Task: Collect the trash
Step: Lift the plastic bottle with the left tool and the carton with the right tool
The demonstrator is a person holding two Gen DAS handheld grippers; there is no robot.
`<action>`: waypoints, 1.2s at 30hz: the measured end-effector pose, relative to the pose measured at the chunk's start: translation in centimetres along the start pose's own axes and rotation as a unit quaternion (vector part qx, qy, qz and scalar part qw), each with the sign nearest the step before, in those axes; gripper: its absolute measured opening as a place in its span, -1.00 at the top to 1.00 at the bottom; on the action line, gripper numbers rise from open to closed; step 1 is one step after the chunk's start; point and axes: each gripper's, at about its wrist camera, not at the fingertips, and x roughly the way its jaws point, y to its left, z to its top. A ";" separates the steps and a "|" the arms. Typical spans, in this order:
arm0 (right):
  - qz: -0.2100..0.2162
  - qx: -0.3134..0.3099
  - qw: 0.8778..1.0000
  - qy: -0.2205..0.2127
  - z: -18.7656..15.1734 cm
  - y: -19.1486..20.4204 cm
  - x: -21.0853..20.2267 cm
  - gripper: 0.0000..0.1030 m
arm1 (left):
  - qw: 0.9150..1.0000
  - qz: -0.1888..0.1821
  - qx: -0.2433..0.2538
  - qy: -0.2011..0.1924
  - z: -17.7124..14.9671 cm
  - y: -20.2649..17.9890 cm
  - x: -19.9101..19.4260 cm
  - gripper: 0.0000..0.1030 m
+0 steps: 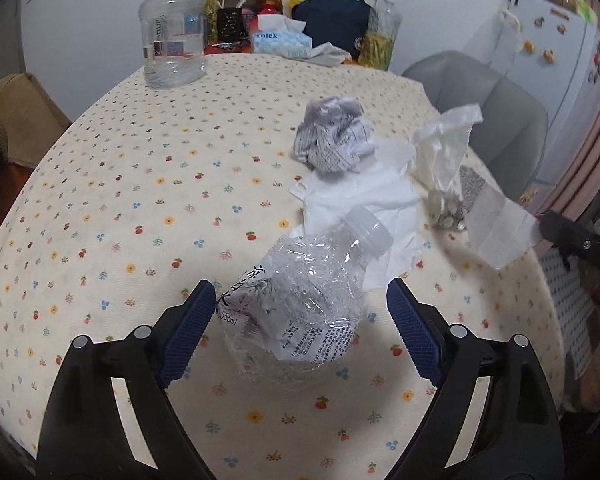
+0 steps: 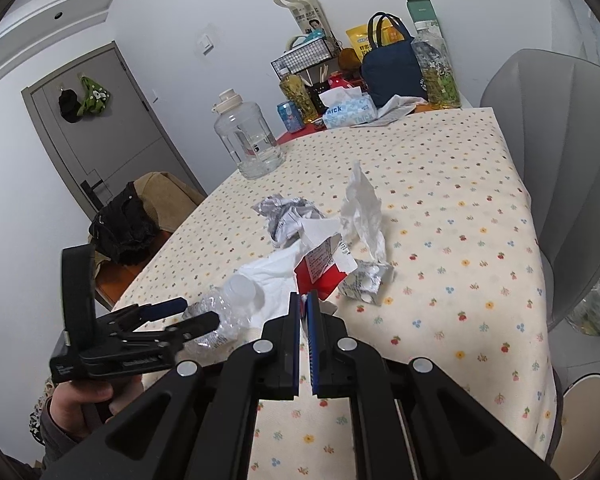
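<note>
Left wrist view: at far left of the bench (image 1: 100,184) stands a water jug (image 1: 173,36), upright, near the back edge. The left hand-held gripper (image 1: 302,312) is spread wide, its blue pads on either side of a crushed bottle (image 1: 300,300) without touching it. The bottle lies on its side on the flowered cloth, long axis running from the hand-held gripper up and to the right, cap (image 1: 370,230) pointing away toward the back right. The neck rests on a white tissue (image 1: 360,200). Just beyond the tissue sits a paper ball (image 1: 332,138) of printed paper, and right of it a clear wrapper (image 1: 444,148) stands crumpled, with a blister pack (image 1: 448,212) at its foot. At far right a white carton flap (image 1: 500,228) hangs from the tip of the other hand-held gripper. Right wrist view, from the left: the left hand-held gripper (image 2: 188,312) reaches in around the bottle (image 2: 224,308), whose cap here faces the camera side. The right hand-held gripper (image 2: 305,304) is pinched narrow on the edge of a red carton (image 2: 320,272), which tilts up off the cloth beside the blister pack (image 2: 364,284). A grey chair (image 2: 560,152) stands at the bench's right side.
</note>
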 end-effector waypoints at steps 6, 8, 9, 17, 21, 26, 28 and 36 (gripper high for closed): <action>-0.007 -0.001 1.000 0.007 -0.8 -0.5 -0.1 0.91 | 0.999 0.018 0.007 0.026 -0.2 -0.4 2.4 -0.76; -0.009 0.001 1.000 0.009 -1.0 -0.7 -0.1 0.91 | 0.999 0.025 0.005 0.019 -0.5 -0.3 2.5 -0.68; -0.010 0.001 1.000 0.009 -1.0 -0.8 -0.1 0.91 | 1.000 0.024 0.002 0.017 -0.4 -0.3 2.4 -0.56; -0.004 0.000 1.000 0.006 -0.9 -0.7 -0.1 0.91 | 0.999 0.020 -0.017 -0.021 0.4 0.9 -1.1 -0.53; -0.003 -0.004 1.000 -0.003 -0.5 -0.6 -0.5 0.91 | 0.998 0.028 -0.017 -0.050 1.2 0.8 -3.1 -0.51; -0.018 -0.006 1.000 -0.020 0.2 -1.0 -2.3 0.91 | 0.998 0.013 -0.013 -0.063 2.1 -0.4 -3.4 -0.41; -0.024 -0.005 0.999 -0.026 0.4 -1.2 -3.1 0.91 | 0.998 0.004 -0.010 -0.066 2.4 -1.1 -3.2 -0.41; -0.054 0.009 0.997 -0.046 0.5 -3.3 -5.8 0.91 | 0.996 -0.034 0.016 -0.076 3.9 -5.4 -2.7 -0.40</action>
